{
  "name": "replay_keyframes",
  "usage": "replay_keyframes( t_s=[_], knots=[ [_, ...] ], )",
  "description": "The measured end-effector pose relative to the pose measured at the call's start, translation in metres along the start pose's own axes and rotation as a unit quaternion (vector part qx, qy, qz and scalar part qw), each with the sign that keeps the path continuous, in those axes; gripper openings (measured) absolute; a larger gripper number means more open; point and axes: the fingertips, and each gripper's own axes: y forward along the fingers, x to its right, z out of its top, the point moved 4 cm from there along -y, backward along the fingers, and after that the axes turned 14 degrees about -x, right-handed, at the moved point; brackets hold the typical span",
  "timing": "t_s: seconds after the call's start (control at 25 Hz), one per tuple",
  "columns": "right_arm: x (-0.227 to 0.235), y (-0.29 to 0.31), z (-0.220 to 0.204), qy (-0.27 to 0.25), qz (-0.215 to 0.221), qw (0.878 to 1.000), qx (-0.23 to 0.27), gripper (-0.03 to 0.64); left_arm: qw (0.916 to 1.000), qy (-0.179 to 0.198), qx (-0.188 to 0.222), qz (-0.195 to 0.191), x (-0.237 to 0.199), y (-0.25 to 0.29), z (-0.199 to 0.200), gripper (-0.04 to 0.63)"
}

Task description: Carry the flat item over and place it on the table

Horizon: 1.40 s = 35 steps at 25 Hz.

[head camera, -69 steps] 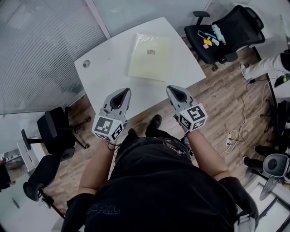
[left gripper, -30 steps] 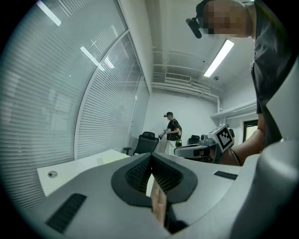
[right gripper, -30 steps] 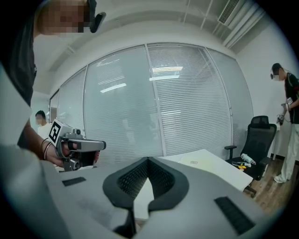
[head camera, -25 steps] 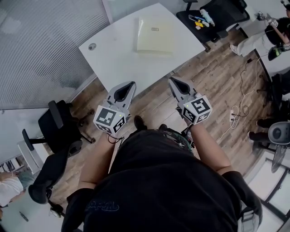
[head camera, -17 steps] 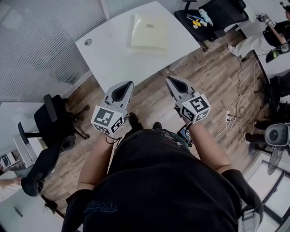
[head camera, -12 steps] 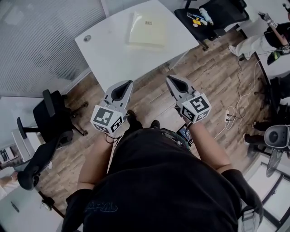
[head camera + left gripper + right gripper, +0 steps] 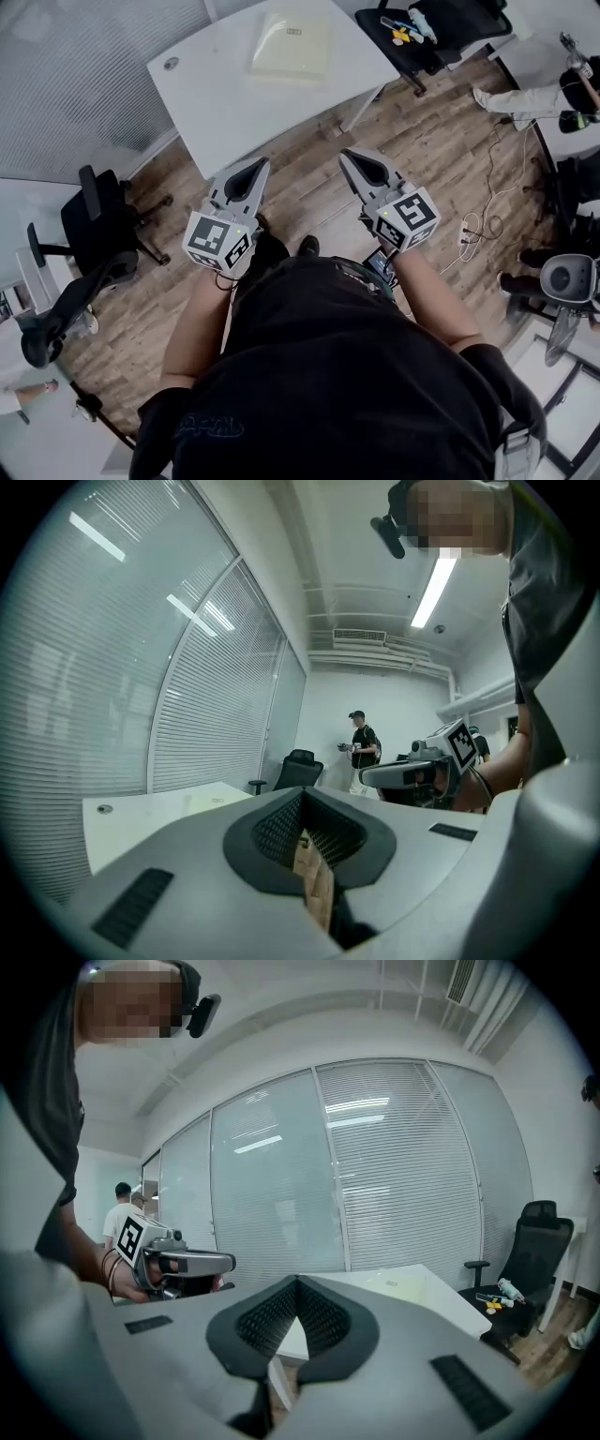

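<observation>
The pale wood-plank floor (image 7: 309,202) filled more of the head view than a second before, and the white rectangular table (image 7: 225,103) had slid toward the top edge; the person had evidently backed away from it; the pale-yellow flat square item (image 7: 289,45) lay on that tabletop, well apart from both grippers, so the placing looked done; the left gripper (image 7: 257,166) and right gripper (image 7: 347,156) were both closed on nothing.

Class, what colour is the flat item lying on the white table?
The flat item is pale cream-yellow, clearest in the head view.
</observation>
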Motion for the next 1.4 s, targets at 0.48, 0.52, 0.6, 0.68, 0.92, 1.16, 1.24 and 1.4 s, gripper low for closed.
replay_keyframes(
  t_s=[0.48, 0.52, 0.6, 0.68, 0.92, 1.16, 1.24, 1.4],
  knots=[
    [0.004, -0.047, -0.030, 0.001, 0.011, 1.000, 0.000, 0.021, 0.9998, 0.004, -0.006, 0.019, 0.054, 0.003, -0.013, 0.012],
    [0.004, -0.049, -0.033, 0.003, 0.011, 1.000, -0.001, 0.021, 0.9998, 0.004, -0.007, 0.019, 0.056, 0.004, -0.014, 0.012],
    [0.005, -0.052, -0.037, 0.006, 0.012, 1.000, -0.001, 0.021, 0.9997, 0.005, -0.010, 0.019, 0.060, 0.005, -0.015, 0.012],
    [0.005, -0.053, -0.040, 0.005, 0.012, 1.000, 0.000, 0.021, 0.9997, 0.005, -0.011, 0.020, 0.063, 0.006, -0.015, 0.012],
    [0.002, -0.056, -0.039, -0.024, 0.004, 1.000, -0.004, 0.021, 0.9997, 0.007, -0.017, 0.013, 0.068, 0.010, -0.018, 0.012],
    [0.007, -0.055, -0.038, -0.008, 0.010, 1.000, -0.001, 0.021, 0.9997, 0.006, -0.020, 0.010, 0.069, 0.015, -0.018, 0.012],
    [0.011, -0.056, -0.037, -0.009, 0.010, 1.000, -0.002, 0.021, 0.9997, 0.007, -0.022, 0.009, 0.069, 0.017, -0.018, 0.012],
    [0.019, -0.057, -0.036, -0.003, 0.006, 1.000, 0.000, 0.021, 0.9998, 0.007, -0.020, 0.004, 0.068, 0.021, -0.018, 0.012]
  ],
)
